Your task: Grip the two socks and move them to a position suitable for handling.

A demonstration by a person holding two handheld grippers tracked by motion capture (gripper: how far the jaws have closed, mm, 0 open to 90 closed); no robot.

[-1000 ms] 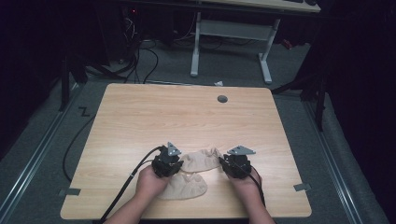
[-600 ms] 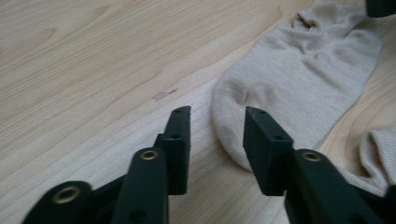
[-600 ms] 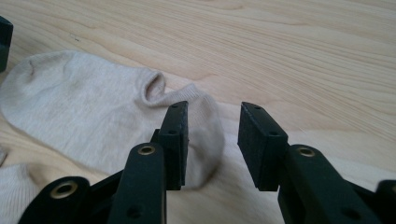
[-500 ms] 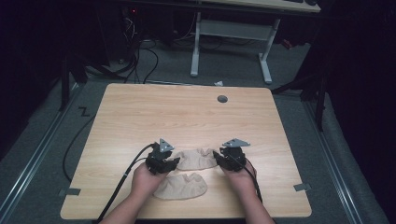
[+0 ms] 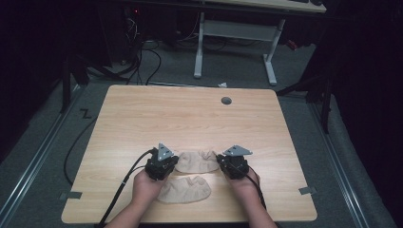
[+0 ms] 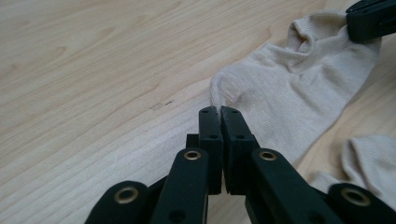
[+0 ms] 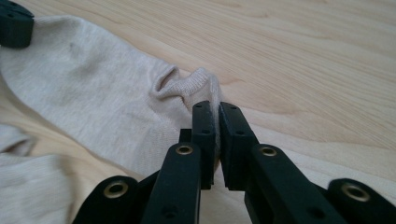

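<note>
Since the earlier frames both hands had drawn slightly apart along the bench's near edge, and both sets of jaws had just been closing. The left gripper (image 5: 160, 165) was clamped on one end of the farther sock (image 5: 197, 161), the right gripper (image 5: 234, 165) on its cuff end, so the sock lay stretched between them, likely ready to be lifted or straightened. The nearer sock (image 5: 185, 188) lay just behind, closer to the near edge.
</note>
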